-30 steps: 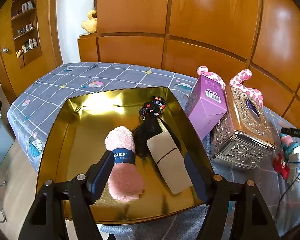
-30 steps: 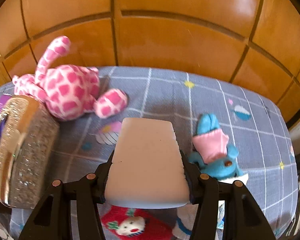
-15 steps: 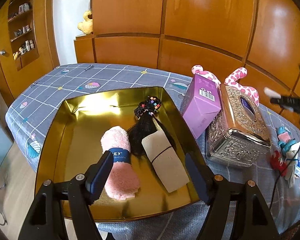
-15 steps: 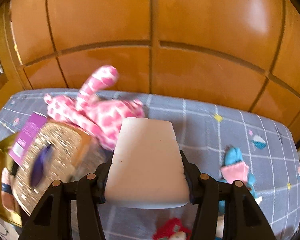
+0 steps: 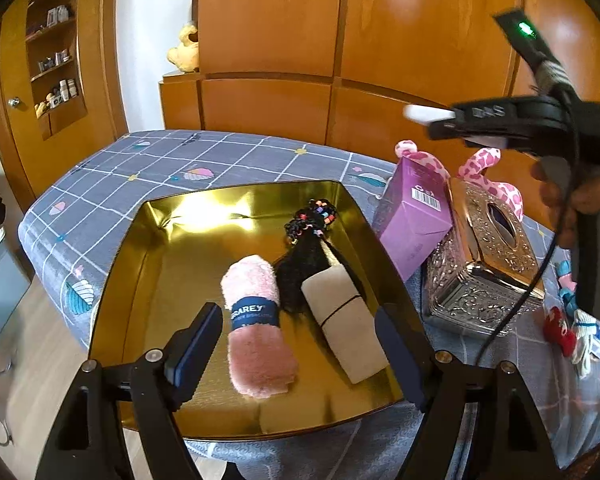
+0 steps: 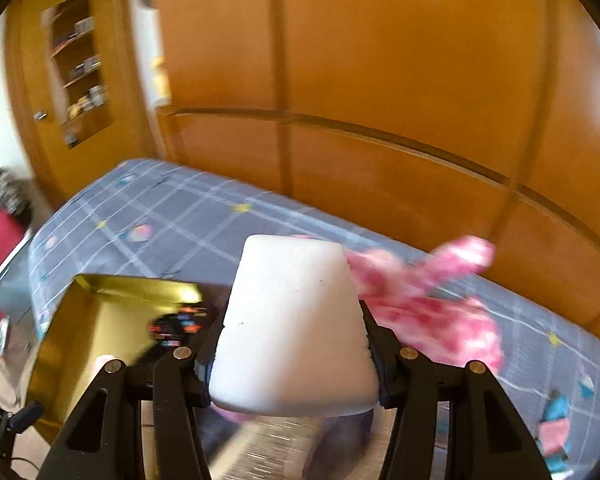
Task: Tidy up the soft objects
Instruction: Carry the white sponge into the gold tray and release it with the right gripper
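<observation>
While opening over the near edge of the gold tray (image 5: 148, 264), left hand-held gripper (image 5: 298, 344) spread wide, nothing pressed between its pads, though a pink towel (image 5: 256, 320) and a beige roll (image 5: 346, 326) lie on the tray floor in the gap. Behind those two, also in the tray, a black wig (image 5: 300, 276) with a beaded hair tie (image 5: 312, 218). Right hand-held gripper (image 6: 294, 356) clenched on a white sponge (image 6: 296, 328), pads pressing both its sides, raised clear of the bench (image 5: 140, 168) and blurred. Seen from the left wrist, high at right above a purple box (image 5: 414, 220) and a silver tissue box (image 5: 488, 264). Behind the boxes, a pink spotted plush (image 6: 428, 304) on the checked cloth. Further right on the bench, small soft toys (image 5: 568, 328), too blurred to tell apart.
</observation>
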{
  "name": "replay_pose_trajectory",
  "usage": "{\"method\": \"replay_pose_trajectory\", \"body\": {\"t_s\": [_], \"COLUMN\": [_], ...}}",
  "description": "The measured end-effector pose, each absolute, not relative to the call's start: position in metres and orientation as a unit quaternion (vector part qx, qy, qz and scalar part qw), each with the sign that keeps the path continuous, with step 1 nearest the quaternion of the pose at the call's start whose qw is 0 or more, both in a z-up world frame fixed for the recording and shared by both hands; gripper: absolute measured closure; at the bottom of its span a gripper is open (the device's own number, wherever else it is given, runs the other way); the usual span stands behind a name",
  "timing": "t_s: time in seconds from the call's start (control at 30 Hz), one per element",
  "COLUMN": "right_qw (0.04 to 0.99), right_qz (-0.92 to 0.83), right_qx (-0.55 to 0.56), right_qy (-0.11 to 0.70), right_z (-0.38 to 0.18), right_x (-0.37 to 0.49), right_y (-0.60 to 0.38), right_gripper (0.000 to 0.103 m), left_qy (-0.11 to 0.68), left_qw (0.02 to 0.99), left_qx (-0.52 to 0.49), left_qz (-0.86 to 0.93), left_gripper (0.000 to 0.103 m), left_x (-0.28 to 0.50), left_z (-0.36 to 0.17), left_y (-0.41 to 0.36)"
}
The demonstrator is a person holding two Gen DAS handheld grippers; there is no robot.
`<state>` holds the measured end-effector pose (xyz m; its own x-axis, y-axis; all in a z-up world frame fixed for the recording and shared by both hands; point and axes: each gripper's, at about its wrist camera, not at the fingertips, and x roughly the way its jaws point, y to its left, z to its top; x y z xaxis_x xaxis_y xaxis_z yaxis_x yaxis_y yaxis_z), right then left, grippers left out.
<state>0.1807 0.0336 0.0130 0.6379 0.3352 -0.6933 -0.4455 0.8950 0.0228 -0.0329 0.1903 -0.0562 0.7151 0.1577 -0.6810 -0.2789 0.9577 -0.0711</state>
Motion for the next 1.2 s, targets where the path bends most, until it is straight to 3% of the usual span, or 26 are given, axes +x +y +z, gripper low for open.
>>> {"method": "replay_pose_trajectory", "body": {"t_s": [0.4,0.53,0.63,0.77,1.2], "right_qw": [0.836,0.814,0.804,0.814,0.854], "right_qz": [0.380,0.404,0.409,0.382,0.330], "right_qx": [-0.152,-0.178,-0.175,-0.150,-0.145], "right_qy": [0.366,0.378,0.393,0.411,0.375], "right_z": [-0.009,-0.025,-0.035,-0.043,-0.036], "right_x": [0.127,0.111,0.104,0.110,0.066], "right_y": [0.161,0.181,0.189,0.192,0.115], "right_gripper": [0.047,0.047,0.045,0.026,0.025], "left_qy": [0.342,0.334,0.341,0.349,0.346], "left_qw": [0.923,0.922,0.917,0.911,0.917], "left_qx": [-0.103,-0.120,-0.135,-0.150,-0.118], "left_qz": [0.145,0.153,0.157,0.159,0.158], "left_gripper": [0.024,0.015,0.014,0.014,0.014], "left_x": [-0.048,-0.052,-0.051,-0.049,-0.048], "left_z": [-0.052,-0.050,-0.055,-0.061,-0.058], "left_y": [0.207,0.213,0.221,0.227,0.213]}}
